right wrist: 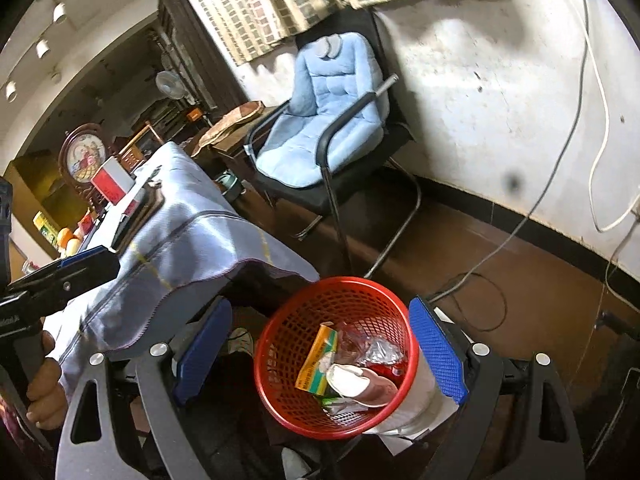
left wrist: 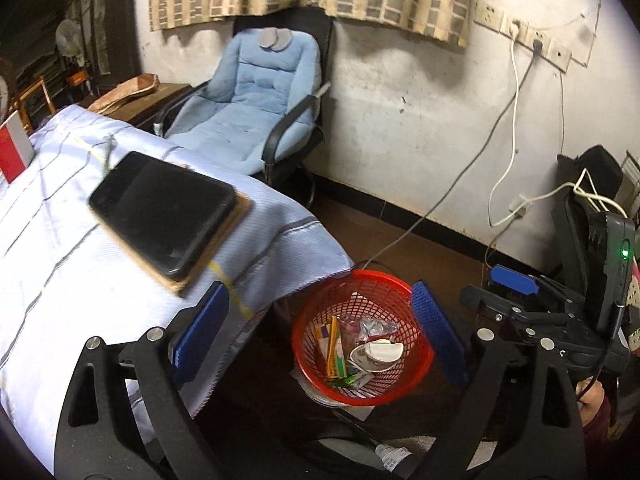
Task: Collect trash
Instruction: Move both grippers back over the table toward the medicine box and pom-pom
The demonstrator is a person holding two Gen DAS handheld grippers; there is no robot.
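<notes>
We are hovering both grippers — left gripper point(left wrist: 320, 336), right gripper point(right wrist: 320, 348) — over the red basket point(right wrist: 280, 400), jaws released and empty, so trash point(right wrist: 316, 364) is landing inside.

Left wrist view: looks steeply down from above the cloth-covered table point(left wrist: 72, 240), red mesh basket point(left wrist: 362, 338) near at lower centre. Right wrist view: similar downward tilt, set further right, basket point(right wrist: 336, 354) closer. Both share the basket, table corner and blue-cushioned chair point(left wrist: 256, 96) by the wall.
</notes>
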